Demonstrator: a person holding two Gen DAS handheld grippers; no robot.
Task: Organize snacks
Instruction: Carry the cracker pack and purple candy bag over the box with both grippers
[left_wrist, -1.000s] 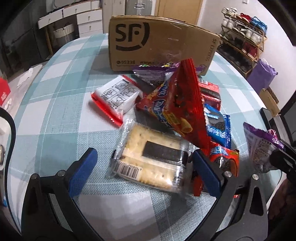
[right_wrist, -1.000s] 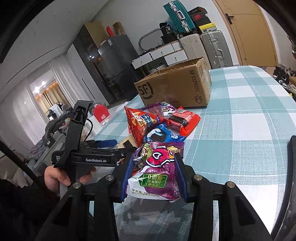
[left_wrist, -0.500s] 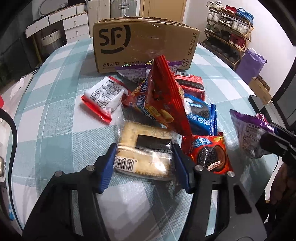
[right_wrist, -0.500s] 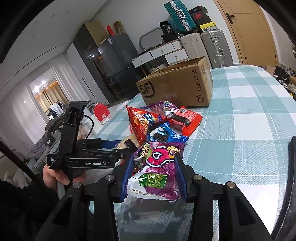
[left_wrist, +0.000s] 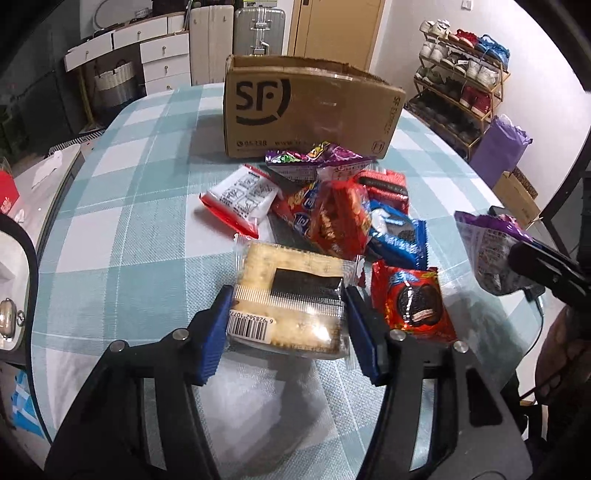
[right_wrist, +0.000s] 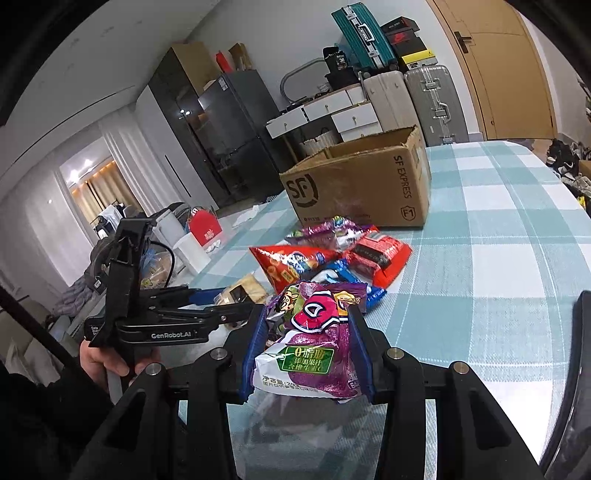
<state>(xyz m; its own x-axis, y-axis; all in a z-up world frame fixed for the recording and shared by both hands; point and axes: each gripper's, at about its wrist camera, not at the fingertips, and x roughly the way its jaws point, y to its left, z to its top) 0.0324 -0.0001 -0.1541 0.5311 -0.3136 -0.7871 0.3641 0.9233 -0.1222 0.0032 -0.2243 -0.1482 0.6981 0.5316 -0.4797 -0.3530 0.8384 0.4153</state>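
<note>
My left gripper (left_wrist: 286, 325) is shut on a clear cracker pack (left_wrist: 291, 295) with a barcode, held at the table's near side. My right gripper (right_wrist: 306, 350) is shut on a purple snack bag (right_wrist: 314, 343), held above the table; the same bag shows at the right of the left wrist view (left_wrist: 487, 251). A pile of snacks lies before an open SF cardboard box (left_wrist: 310, 114): a white-and-red pack (left_wrist: 240, 199), a red chip bag (left_wrist: 336, 221), a blue Oreo pack (left_wrist: 399, 236), a red Oreo pack (left_wrist: 413, 302), another purple bag (left_wrist: 314, 162).
The round table has a teal checked cloth (left_wrist: 129, 229). A red pack (right_wrist: 380, 254) lies by the box (right_wrist: 362, 184). The left gripper shows in the right wrist view (right_wrist: 166, 321). Suitcases, drawers and a shoe rack (left_wrist: 465, 81) stand beyond the table.
My left gripper has closed on the cracker pack and lifted back a little. The red chip bag has dropped lower. My right gripper has kept its hold on the purple bag.
</note>
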